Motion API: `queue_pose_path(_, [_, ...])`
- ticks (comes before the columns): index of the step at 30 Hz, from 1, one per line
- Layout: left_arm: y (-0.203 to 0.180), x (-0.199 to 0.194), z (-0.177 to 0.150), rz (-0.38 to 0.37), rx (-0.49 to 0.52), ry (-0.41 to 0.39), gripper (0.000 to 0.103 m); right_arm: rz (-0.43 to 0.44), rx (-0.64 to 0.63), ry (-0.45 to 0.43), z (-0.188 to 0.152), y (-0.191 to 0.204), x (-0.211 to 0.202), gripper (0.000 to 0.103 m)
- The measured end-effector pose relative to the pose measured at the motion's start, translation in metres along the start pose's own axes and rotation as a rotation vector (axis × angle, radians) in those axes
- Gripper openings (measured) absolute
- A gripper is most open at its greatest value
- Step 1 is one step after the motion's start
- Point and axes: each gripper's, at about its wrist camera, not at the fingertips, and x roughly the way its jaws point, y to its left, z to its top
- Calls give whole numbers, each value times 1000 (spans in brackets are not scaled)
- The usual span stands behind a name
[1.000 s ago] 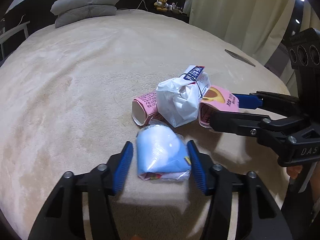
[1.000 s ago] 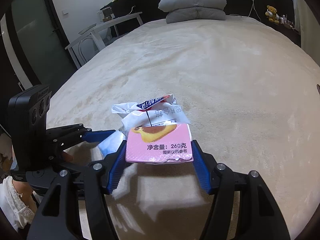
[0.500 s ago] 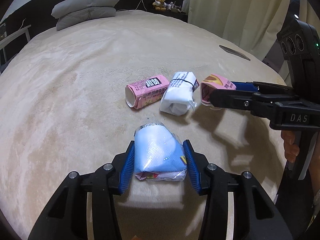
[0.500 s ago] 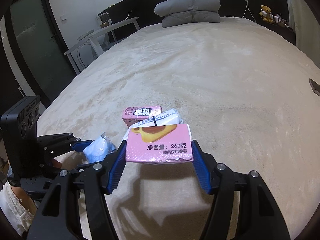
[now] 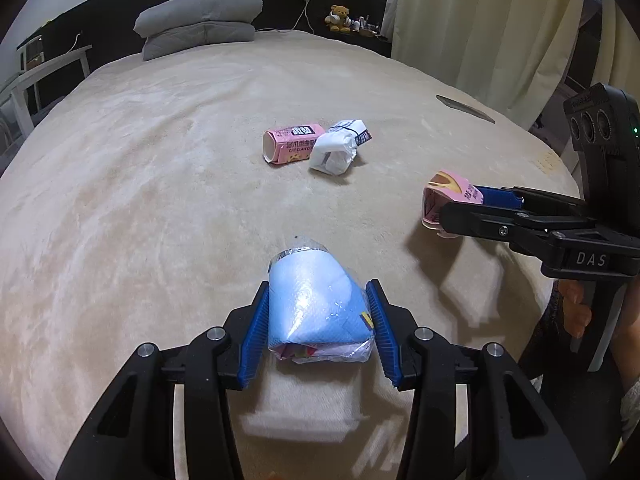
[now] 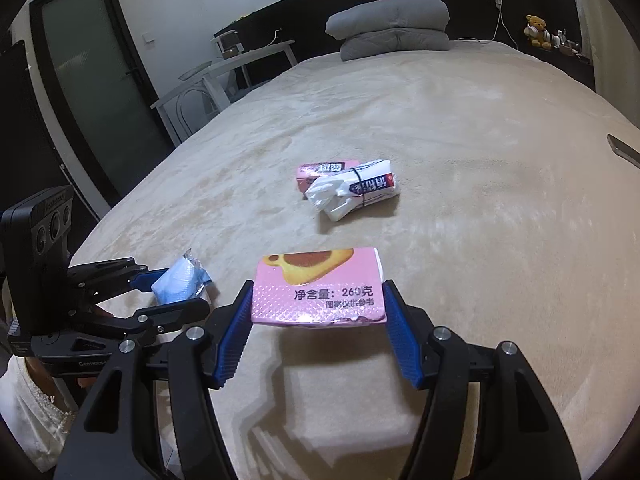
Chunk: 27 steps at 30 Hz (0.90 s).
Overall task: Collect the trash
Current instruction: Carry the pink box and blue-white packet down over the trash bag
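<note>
Two handheld grippers, each clamped on a piece of trash, above a wide beige bed.

The beige bed fills most of both views, with grey pillows at the upper centre against a dark headboard and cream curtains at the upper right of the left wrist view. The left gripper, at the bottom centre of its view, has its blue pads pressed on both sides of a blue plastic-wrapped packet. The right gripper, bottom centre of its own view, pinches a pink snack box between its pads. Near the middle of the bed, well apart from both grippers, lie a second pink carton and a crumpled white wrapper, touching each other. A small teddy bear sits at the top by the headboard.
</note>
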Motion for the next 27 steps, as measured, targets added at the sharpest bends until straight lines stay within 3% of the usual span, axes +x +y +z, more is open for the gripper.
queue_pose_path(27, [-52, -72, -118, 21, -27, 4, 47, 40, -57, 77, -111, 69, -60, 62])
